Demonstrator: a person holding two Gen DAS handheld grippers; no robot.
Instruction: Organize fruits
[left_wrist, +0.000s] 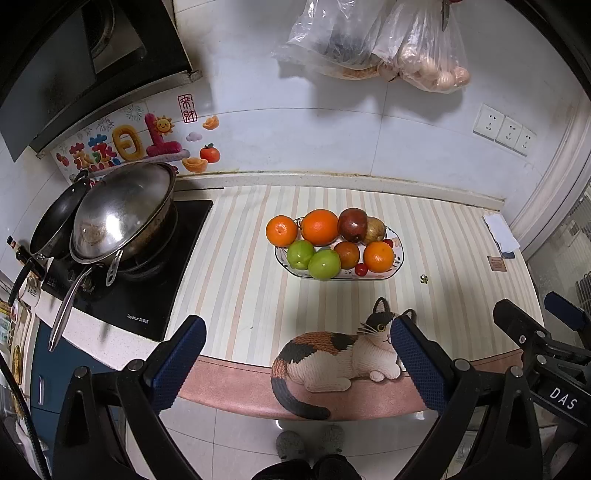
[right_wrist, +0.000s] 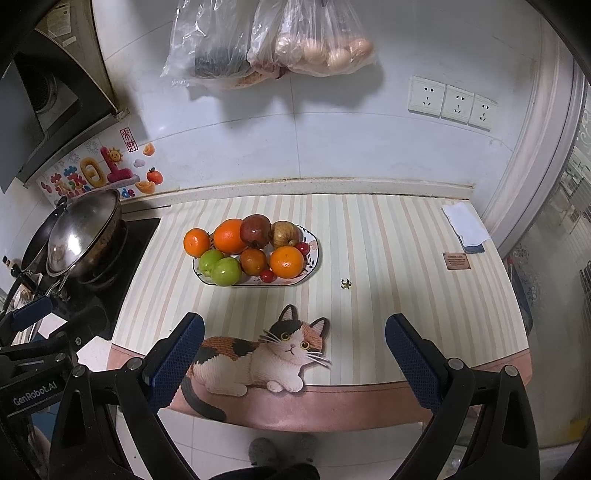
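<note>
An oval patterned plate (left_wrist: 397, 264) (right_wrist: 314, 258) on the striped mat holds a heap of fruit: three oranges (left_wrist: 319, 227) (right_wrist: 286, 262), two green apples (left_wrist: 324, 263) (right_wrist: 226, 271), a dark red apple (left_wrist: 352, 224) (right_wrist: 255, 230), a brownish pear (left_wrist: 375, 230) (right_wrist: 283, 233), a dark tangerine (left_wrist: 347, 254) (right_wrist: 253, 261) and small red cherry tomatoes (left_wrist: 361, 270) (right_wrist: 266, 275). My left gripper (left_wrist: 297, 356) hovers open at the counter's near edge, well short of the plate. My right gripper (right_wrist: 293, 354) is open too, empty, above the cat picture.
A wok with steel lid (left_wrist: 123, 212) (right_wrist: 85, 230) sits on the black cooktop (left_wrist: 147, 288) at left. The mat carries a cat print (left_wrist: 332, 354) (right_wrist: 266, 356). A fruit stem (right_wrist: 346, 283) lies right of the plate. A folded cloth (right_wrist: 465, 223) lies far right. Plastic bags (right_wrist: 273, 37) hang on the wall.
</note>
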